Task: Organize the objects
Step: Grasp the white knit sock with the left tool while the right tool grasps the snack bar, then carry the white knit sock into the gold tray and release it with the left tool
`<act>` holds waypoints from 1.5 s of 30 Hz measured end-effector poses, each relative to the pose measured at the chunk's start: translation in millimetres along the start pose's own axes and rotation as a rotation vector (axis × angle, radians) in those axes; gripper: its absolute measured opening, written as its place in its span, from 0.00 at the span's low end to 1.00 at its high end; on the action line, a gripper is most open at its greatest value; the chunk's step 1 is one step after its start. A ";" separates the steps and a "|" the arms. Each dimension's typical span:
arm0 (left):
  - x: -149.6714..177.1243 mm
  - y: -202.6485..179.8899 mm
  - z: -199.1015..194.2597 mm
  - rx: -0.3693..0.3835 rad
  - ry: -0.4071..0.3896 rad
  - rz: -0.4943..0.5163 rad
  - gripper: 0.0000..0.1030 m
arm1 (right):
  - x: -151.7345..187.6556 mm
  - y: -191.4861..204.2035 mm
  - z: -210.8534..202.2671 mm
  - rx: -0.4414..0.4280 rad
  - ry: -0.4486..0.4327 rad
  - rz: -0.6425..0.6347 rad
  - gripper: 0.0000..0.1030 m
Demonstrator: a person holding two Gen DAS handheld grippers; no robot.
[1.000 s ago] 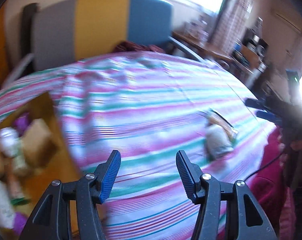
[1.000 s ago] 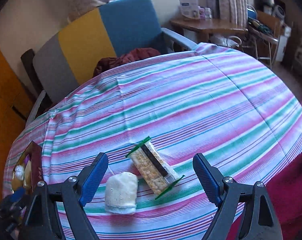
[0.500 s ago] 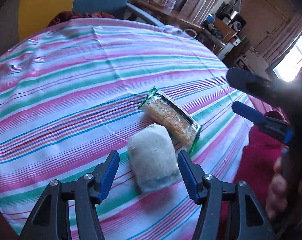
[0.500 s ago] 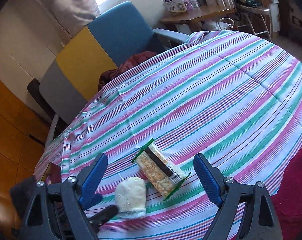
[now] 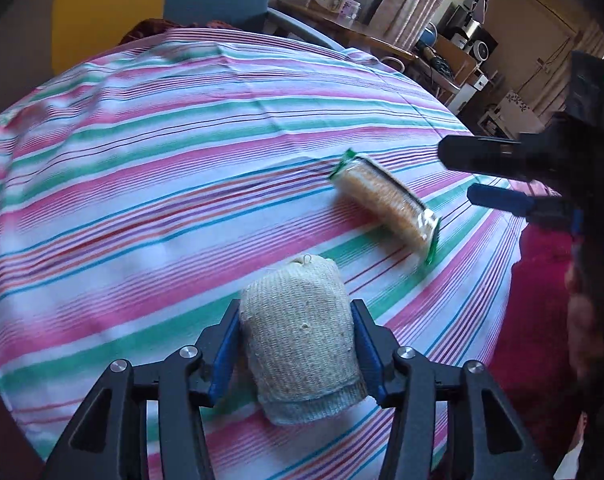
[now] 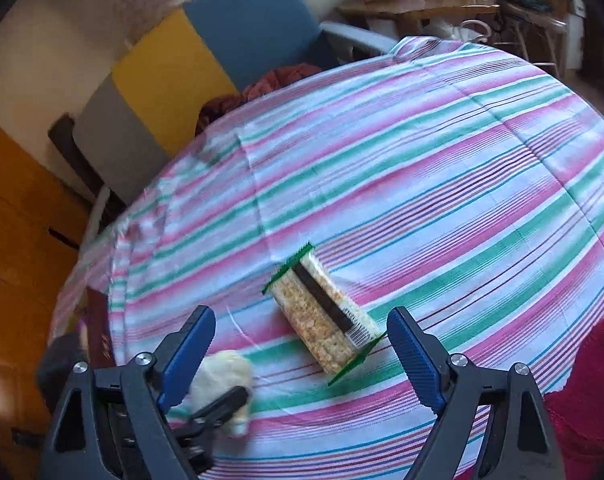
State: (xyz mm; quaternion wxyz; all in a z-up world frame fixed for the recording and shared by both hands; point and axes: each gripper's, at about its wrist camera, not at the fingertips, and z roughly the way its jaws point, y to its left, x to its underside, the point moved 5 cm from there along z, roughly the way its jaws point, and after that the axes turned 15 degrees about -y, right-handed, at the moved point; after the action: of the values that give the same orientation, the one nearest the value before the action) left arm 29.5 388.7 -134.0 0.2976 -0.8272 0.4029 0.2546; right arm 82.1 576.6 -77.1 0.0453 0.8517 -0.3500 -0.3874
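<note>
Striped tablecloth (image 5: 149, 168) in pink, green and white over the table, two things sitting on it near the front edge. Left tongs (image 5: 295, 344) closing around a rolled-up cream knit sock (image 5: 302, 332), blue pads right up against both its sides, looks like touching, roll still lying on the cloth. Same sock visible from the other camera too (image 6: 225, 376), partly hidden behind a black finger of the left tongs.

Just beside the sock, toward the right edge of the table, a snack bar in a clear wrapper with green ends (image 6: 324, 314), lying flat and at a slant, barcode end pointing at the front edge. Not touching the sock.

Right tongs (image 6: 302, 354) spread wide, hanging above the snack bar with nothing between the pads, front tip of the wrapper roughly level with the fingertips.

Beyond the far edge: a chair with grey, yellow and blue panels (image 6: 205, 52) and some dark red cloth bunched on its seat (image 6: 261, 88). Left edge kinda blurry, something dark red there, can't tell what.
</note>
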 end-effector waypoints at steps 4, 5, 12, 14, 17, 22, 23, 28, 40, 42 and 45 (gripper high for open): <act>10.9 21.2 -17.6 -0.028 -0.019 -0.014 0.51 | 4.5 6.8 31.5 0.061 0.105 -0.107 0.86; 14.4 25.9 -23.0 -0.035 -0.023 -0.019 0.51 | 4.9 7.1 40.1 0.088 0.126 -0.142 0.86; 18.6 32.4 -29.4 -0.064 -0.057 -0.028 0.51 | 10.3 3.7 80.8 0.196 0.218 -0.282 0.86; 21.2 32.0 -33.9 -0.069 -0.064 -0.023 0.51 | 16.9 1.7 86.8 0.193 0.239 -0.292 0.78; 25.3 33.1 -44.2 -0.074 -0.079 -0.022 0.51 | 19.9 7.7 84.1 0.193 0.216 -0.345 0.43; 27.5 34.7 -63.9 -0.089 -0.117 -0.024 0.51 | 32.6 48.0 80.1 0.082 0.192 -0.390 0.42; 27.3 36.5 -69.0 -0.092 -0.125 -0.027 0.51 | 35.4 57.7 79.9 0.051 0.186 -0.399 0.42; 23.2 50.0 -105.3 -0.129 -0.184 -0.050 0.51 | 53.4 98.8 83.3 -0.098 0.168 -0.431 0.42; 32.4 109.6 -170.2 -0.268 -0.292 -0.183 0.51 | 78.7 111.7 100.0 -0.079 0.163 -0.573 0.44; 32.2 122.3 -183.8 -0.301 -0.316 -0.210 0.51 | 78.7 111.9 101.2 -0.081 0.160 -0.582 0.44; 32.9 145.4 -203.9 -0.364 -0.351 -0.252 0.51 | 80.5 114.5 91.8 -0.078 0.155 -0.587 0.44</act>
State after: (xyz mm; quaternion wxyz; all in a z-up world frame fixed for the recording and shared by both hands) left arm -34.5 157.1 -56.1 0.2385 -0.8539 0.1869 0.4230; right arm -9.0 457.6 -151.6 -0.0093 0.9410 -0.0694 -0.3310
